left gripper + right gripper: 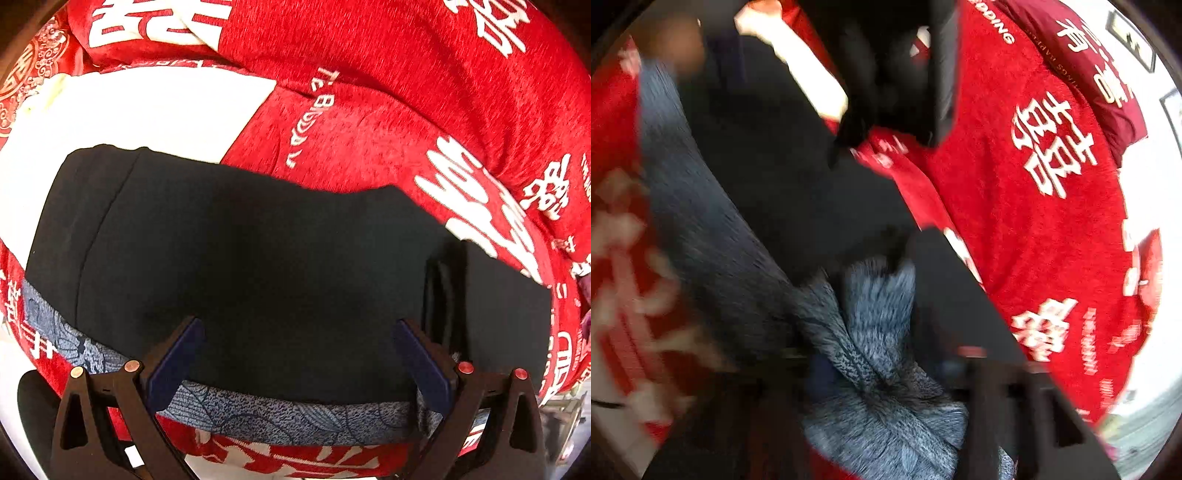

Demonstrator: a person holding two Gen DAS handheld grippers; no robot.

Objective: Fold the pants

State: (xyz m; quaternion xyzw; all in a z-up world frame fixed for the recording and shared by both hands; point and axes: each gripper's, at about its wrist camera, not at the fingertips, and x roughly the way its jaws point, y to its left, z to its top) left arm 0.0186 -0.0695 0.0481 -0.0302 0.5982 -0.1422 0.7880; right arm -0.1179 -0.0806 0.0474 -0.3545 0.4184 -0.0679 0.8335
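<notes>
Black pants (pixel 258 258): folded flat, directly under and ahead of the left gripper (pixel 295 328), on a blue-grey patterned cloth (pixel 277 417) showing as a strip along the near edge. Long axis crosswise to the fingers, running from left of the jaws to right. Seam at the left end, a narrow dark ridge just beyond the right finger; waist end not certain. Beneath everything, a red bedspread (pixel 406 92) with white characters.

Left gripper released, jaws spread wide above the near edge, nothing pinched. Right gripper (pixel 886 369) badly blurred, with a bunch of patterned cloth between its fingers; impossible to tell whether pressed or let go.

Probably time to settle the fold. Best to free the patterned cloth without dragging the pants, then press along the crosswise edge and smooth outward towards both ends.
</notes>
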